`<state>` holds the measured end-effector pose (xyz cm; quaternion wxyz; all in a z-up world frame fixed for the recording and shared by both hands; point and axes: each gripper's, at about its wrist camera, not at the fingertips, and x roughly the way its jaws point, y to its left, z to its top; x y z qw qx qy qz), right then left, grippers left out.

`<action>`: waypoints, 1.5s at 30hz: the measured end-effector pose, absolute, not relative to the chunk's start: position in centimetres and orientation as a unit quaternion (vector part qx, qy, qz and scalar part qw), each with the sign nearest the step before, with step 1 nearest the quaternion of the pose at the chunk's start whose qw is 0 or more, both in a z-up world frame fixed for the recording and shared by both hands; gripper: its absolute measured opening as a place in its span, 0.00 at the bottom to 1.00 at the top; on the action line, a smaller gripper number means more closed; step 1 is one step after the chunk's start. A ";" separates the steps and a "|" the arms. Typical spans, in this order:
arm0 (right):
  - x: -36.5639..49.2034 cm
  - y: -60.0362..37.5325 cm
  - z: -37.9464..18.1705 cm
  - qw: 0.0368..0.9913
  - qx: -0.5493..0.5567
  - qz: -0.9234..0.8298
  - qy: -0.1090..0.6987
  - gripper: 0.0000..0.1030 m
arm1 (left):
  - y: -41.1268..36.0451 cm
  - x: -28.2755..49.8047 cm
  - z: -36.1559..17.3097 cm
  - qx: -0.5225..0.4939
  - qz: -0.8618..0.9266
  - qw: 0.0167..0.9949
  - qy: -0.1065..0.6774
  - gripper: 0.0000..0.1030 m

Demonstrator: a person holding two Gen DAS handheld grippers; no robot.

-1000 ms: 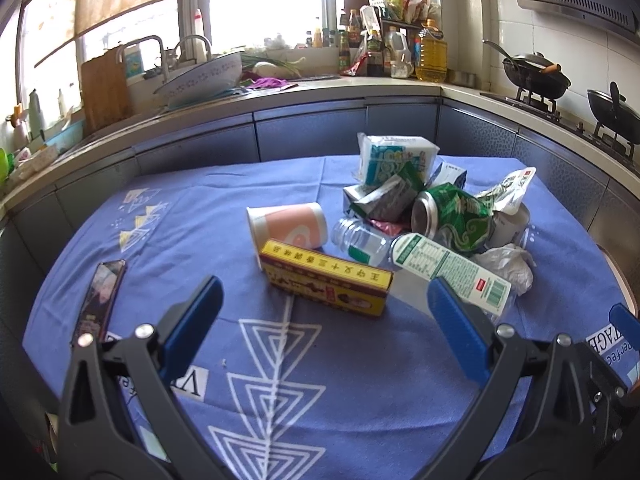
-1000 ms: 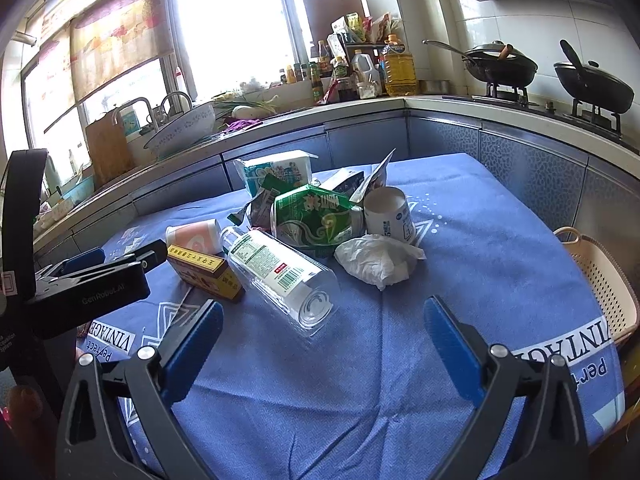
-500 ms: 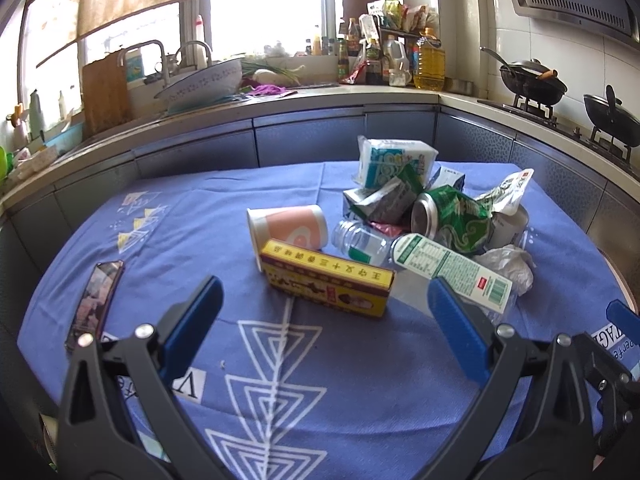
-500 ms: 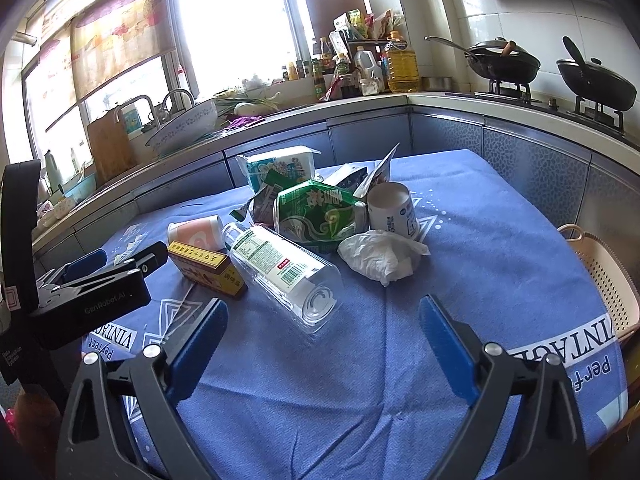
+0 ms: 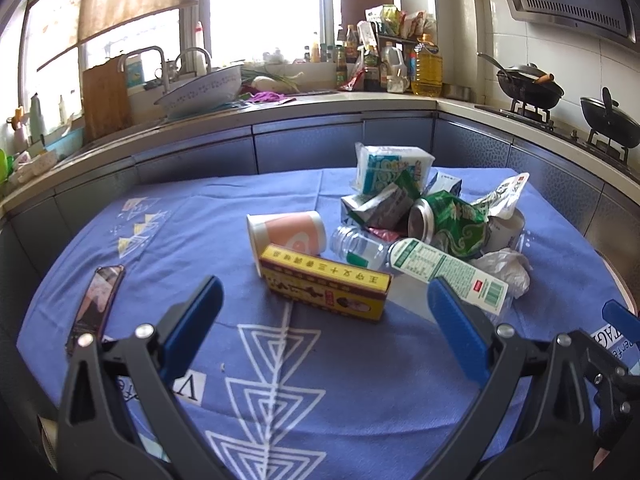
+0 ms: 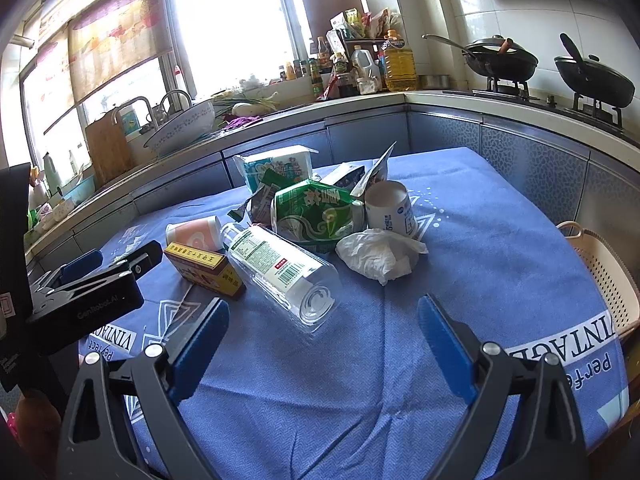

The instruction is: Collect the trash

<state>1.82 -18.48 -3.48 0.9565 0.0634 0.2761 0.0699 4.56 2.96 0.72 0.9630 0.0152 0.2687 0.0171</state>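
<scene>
Both tongs hover above the blue-clothed tabletop (image 5: 192, 216), each spread wide and holding nothing. The left tongs (image 5: 325, 312) point at a yellow and red carton (image 5: 325, 287) lying flat just ahead of their blue pads, and the right tongs (image 6: 323, 330) face the base of a clear plastic bottle (image 6: 280, 268) that lies on its side with its white label up. The trash sits in one heap near the middle of the cloth: a pink paper cup (image 5: 286, 232) tipped over behind the carton and touching it, a crushed green can (image 6: 316, 216) behind the bottle, a white paper cup (image 6: 390, 208) standing beside the can, and a crumpled white tissue (image 6: 378, 254) in front of that cup, just beside the bottle. A white and teal packet (image 5: 390, 168) leans at the back of the heap with other torn wrappers. A phone (image 5: 96, 304) lies well apart on the left of the cloth. In the right wrist view a cream perforated basket (image 6: 604, 276) shows at the tabletop's right edge, and the left tongs' black body appears at the far left.
</scene>
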 end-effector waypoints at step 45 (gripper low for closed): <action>2.5 -18.0 -4.5 0.948 0.059 0.085 0.302 0.89 | 6.5 5.3 -1.1 -0.005 0.016 0.960 0.279 0.96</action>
